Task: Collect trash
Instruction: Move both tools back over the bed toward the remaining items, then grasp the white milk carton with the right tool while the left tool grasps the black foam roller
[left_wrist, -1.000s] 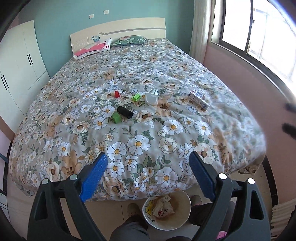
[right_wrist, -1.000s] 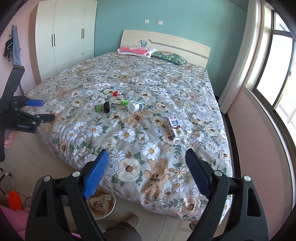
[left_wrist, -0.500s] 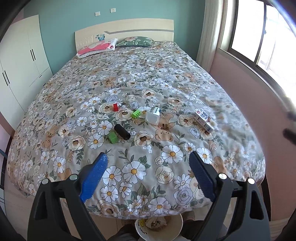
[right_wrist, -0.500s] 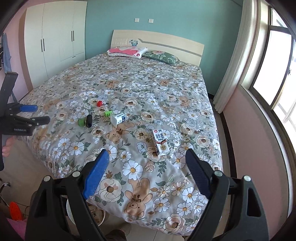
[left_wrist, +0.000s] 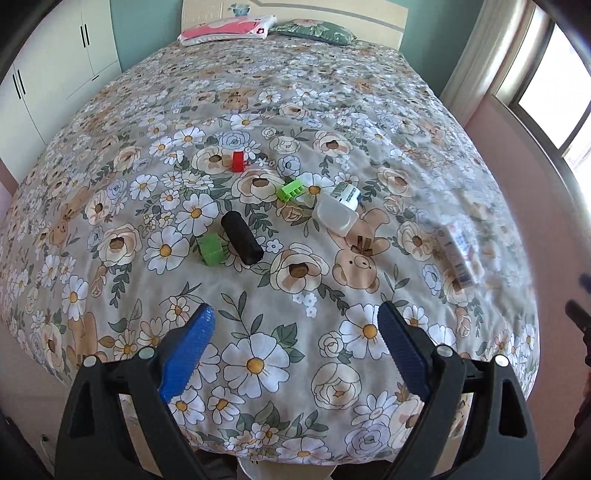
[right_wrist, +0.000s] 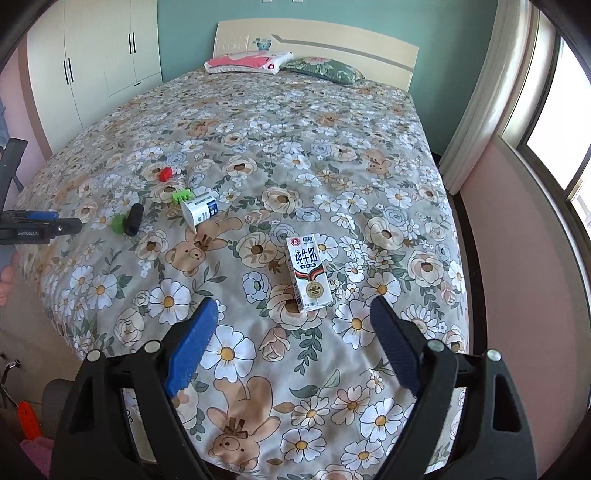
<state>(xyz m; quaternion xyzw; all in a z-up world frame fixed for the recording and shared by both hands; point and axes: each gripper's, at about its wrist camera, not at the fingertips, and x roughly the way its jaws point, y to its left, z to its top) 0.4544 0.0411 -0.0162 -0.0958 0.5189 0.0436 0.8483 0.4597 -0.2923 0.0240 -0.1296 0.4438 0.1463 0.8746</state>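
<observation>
Over the foot of a flowered bed (right_wrist: 332, 155), both hand-held grippers hang spread and empty. Ahead of the right gripper (right_wrist: 291, 317) lies a milk carton (right_wrist: 308, 273), flat on the quilt just beyond its fingertips. Farther off from the left gripper (left_wrist: 295, 321), a black cylinder (left_wrist: 242, 238), a plastic cup (left_wrist: 336, 212) and small green and red pieces sit clustered mid-bed. By appearances the reach is underway; next, the right jaws would need to straddle the carton's narrow sides before closing.
</observation>
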